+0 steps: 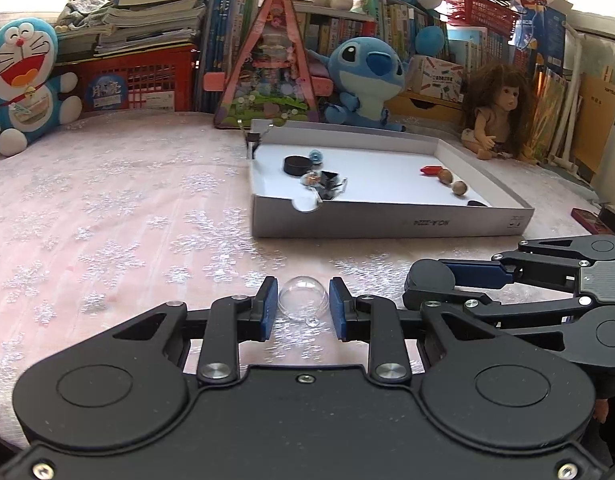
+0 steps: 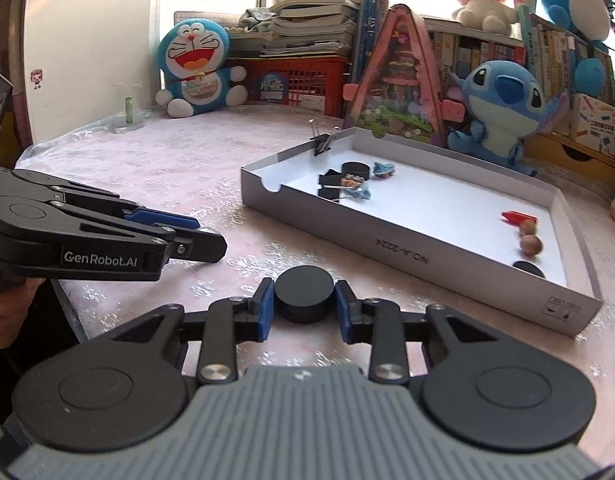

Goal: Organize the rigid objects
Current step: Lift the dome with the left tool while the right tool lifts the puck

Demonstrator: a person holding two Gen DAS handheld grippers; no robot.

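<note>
Left gripper (image 1: 303, 304) jaws closed on clear ball (image 1: 303, 299), right gripper (image 2: 304, 300) jaws clamping black puck (image 2: 304, 286); both just before white tray (image 2: 579, 312). Lift level, clear front wall, release inside.

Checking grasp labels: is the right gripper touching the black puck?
Touching. The right wrist view shows the right gripper with both blue pads pressed against the sides of the black puck, no gap on either side.
</note>
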